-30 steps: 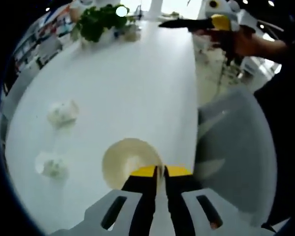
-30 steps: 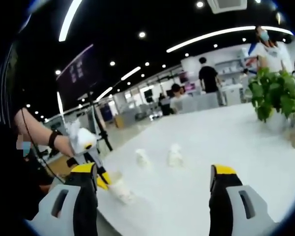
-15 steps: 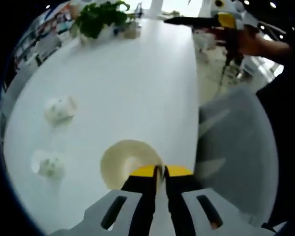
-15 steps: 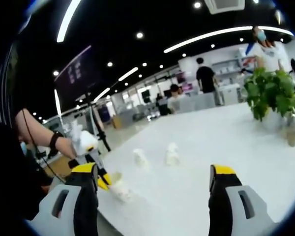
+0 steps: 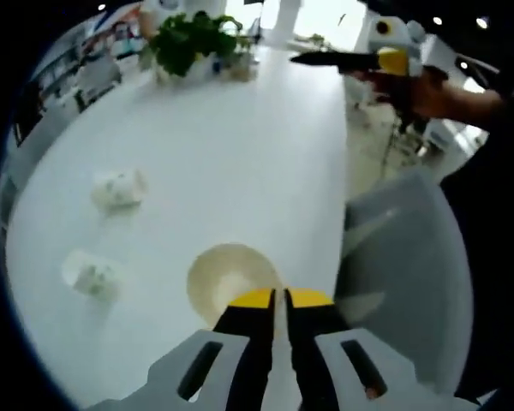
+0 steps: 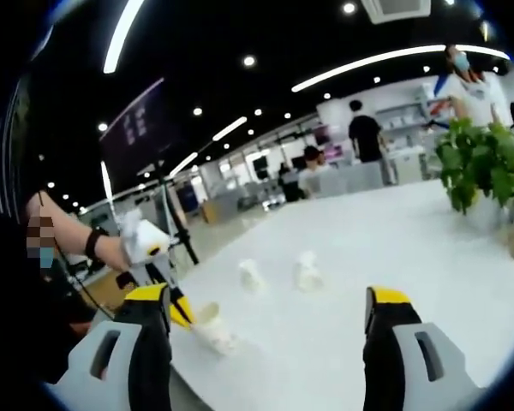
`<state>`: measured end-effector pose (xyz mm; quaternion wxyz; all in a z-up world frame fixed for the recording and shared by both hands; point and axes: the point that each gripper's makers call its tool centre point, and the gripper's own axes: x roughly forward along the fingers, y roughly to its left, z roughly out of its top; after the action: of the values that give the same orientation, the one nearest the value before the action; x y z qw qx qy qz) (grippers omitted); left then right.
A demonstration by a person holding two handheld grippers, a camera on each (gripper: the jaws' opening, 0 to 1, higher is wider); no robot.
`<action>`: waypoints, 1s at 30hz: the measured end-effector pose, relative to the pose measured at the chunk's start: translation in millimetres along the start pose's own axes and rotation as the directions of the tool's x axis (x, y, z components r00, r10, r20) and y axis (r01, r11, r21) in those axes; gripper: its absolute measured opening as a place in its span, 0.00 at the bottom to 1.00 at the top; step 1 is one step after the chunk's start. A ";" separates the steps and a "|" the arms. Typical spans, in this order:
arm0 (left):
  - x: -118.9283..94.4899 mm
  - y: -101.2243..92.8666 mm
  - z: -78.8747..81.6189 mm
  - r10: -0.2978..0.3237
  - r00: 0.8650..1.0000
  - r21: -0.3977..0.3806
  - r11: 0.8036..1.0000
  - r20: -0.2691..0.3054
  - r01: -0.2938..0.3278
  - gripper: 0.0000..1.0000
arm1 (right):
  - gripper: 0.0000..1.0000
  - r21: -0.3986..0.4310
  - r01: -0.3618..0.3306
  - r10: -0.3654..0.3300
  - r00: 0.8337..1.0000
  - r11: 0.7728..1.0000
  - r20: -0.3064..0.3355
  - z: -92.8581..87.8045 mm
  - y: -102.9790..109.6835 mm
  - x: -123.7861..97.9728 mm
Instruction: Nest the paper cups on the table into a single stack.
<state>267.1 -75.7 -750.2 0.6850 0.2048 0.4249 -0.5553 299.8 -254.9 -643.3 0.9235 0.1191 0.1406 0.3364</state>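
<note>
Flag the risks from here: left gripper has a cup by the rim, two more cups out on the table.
1. The left gripper pinches the held cup at one spot on its thin rim; the paper could crease or slip free, and a dented rim may not nest.
2. The held cup sits near the table edge, beside a chair; dropped, it may roll off.
3. The two loose cups look light and unsteadied, so nesting may tip them; the right gripper is open and off the table.

worktop (image 5: 240,154): plain white | held paper cup (image 5: 230,282): cream | two other cups (image 5: 118,188) (image 5: 91,276): white with faint greenish print | left claw (image 5: 279,300): yellow tips, black jaws, grey body | plant (image 5: 191,38): green
</note>
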 end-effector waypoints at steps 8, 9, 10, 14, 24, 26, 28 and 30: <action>-24.0 17.7 14.9 0.075 0.983 -0.129 0.990 0.168 -0.053 0.02 | 0.92 -0.023 -0.021 0.021 1.000 1.000 -0.006 8.8 5.1 9.6; -27.8 22.3 14.4 0.098 0.979 -0.135 0.988 0.181 -0.074 0.02 | 0.92 -0.024 -0.023 0.022 1.000 0.999 -0.008 9.0 5.4 10.5; -30.3 24.9 14.9 0.112 0.974 -0.142 0.986 0.196 -0.085 0.02 | 0.92 -0.027 -0.024 0.024 1.000 0.999 -0.009 9.6 6.8 11.6; -40.3 31.9 18.7 0.146 0.947 -0.175 0.980 0.286 -0.098 0.02 | 0.92 -0.030 -0.035 0.034 0.999 0.999 -0.020 9.9 11.7 14.4; -65.8 60.1 13.6 0.293 0.865 -0.298 0.938 0.407 -0.177 0.00 | 0.92 -0.046 -0.054 0.051 0.997 0.998 -0.054 6.0 19.0 17.2; -71.5 62.4 13.8 0.306 0.851 -0.300 0.936 0.428 -0.185 0.00 | 0.92 -0.049 -0.054 0.051 0.997 0.997 -0.055 6.0 20.4 17.7; -73.9 64.5 10.7 0.314 0.844 -0.299 0.934 0.435 -0.193 0.00 | 0.92 -0.044 -0.056 0.054 0.997 0.997 -0.055 5.8 22.1 18.9; -76.6 63.2 11.7 0.305 0.834 -0.307 0.936 0.460 -0.173 0.05 | 0.92 -0.045 -0.059 0.056 0.997 0.997 -0.060 4.8 24.0 20.9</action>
<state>328.6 -20.6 -693.8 0.8563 0.0165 0.2705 -0.4396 302.7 -224.0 -635.0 0.9115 0.0915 0.1563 0.3694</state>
